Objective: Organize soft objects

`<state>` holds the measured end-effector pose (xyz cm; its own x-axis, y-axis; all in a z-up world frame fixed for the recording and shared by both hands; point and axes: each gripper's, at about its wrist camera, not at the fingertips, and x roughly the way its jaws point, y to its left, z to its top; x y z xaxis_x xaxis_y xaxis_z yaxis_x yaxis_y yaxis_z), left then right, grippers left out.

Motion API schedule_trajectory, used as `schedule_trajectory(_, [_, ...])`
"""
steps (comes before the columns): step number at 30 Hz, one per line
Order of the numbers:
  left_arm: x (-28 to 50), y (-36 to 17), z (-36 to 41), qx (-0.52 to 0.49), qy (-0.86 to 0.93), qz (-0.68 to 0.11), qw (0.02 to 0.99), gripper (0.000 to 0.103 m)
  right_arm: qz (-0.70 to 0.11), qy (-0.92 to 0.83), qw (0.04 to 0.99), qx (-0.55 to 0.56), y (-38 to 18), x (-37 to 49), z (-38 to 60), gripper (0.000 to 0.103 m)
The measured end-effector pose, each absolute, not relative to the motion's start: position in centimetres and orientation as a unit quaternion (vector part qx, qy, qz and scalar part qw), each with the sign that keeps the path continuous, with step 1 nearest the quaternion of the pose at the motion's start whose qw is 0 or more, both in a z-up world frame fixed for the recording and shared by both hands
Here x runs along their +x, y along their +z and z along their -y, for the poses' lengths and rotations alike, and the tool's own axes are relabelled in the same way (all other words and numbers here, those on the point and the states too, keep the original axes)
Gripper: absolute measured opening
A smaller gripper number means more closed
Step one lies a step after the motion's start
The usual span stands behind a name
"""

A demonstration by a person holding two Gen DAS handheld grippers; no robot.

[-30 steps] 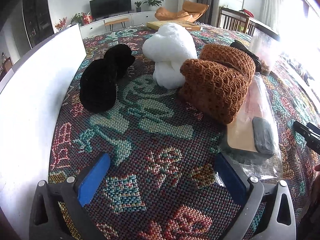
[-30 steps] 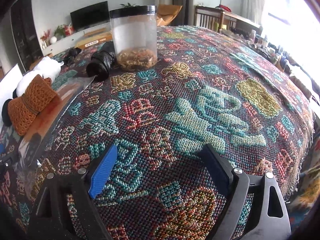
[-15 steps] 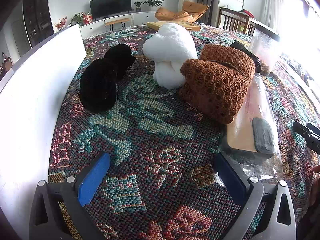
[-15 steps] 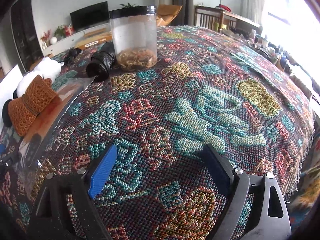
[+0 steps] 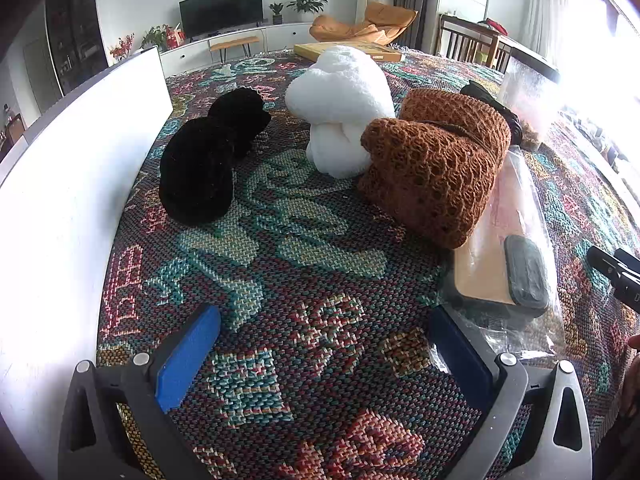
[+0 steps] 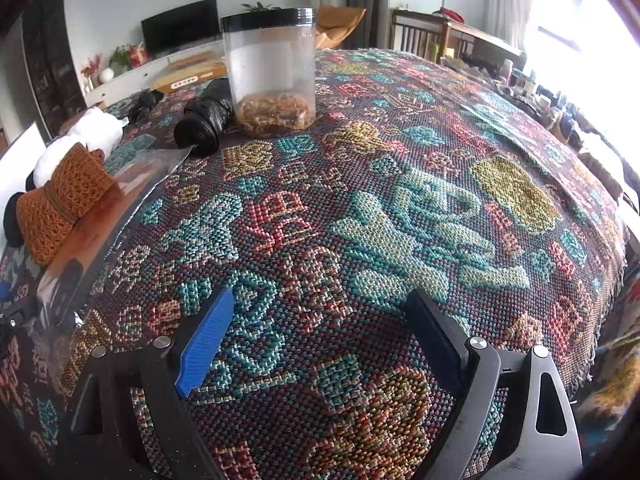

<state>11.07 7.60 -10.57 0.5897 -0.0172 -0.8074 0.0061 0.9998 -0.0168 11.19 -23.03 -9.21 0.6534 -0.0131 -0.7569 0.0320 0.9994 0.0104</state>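
Left claw point(image 5: 320, 356) spread, empty | right claw point(image 6: 320, 332) spread, empty | black point(image 5: 208, 160), white point(image 5: 340, 108), brown bundles point(image 5: 436, 168) — side by side on surface point(image 5: 320, 264)

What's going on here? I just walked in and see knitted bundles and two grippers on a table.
Nothing is being handled yet. The left hand-held gripper hovers open over the patterned cloth, facing three soft bundles: a black one, a white one and a brown one, which touches the white one. The right hand-held gripper is also open and holds nothing, over bare cloth farther along, with a clear jar ahead of it.
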Motion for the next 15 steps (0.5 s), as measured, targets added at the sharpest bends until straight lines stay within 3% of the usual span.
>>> schedule_trajectory(15, [11.06, -10.59, -7.61, -0.006, -0.006, -0.453, 0.892, 0.103, -0.418, -0.012, 0.908, 0.012, -9.32, 11.13, 22.98, 0.090])
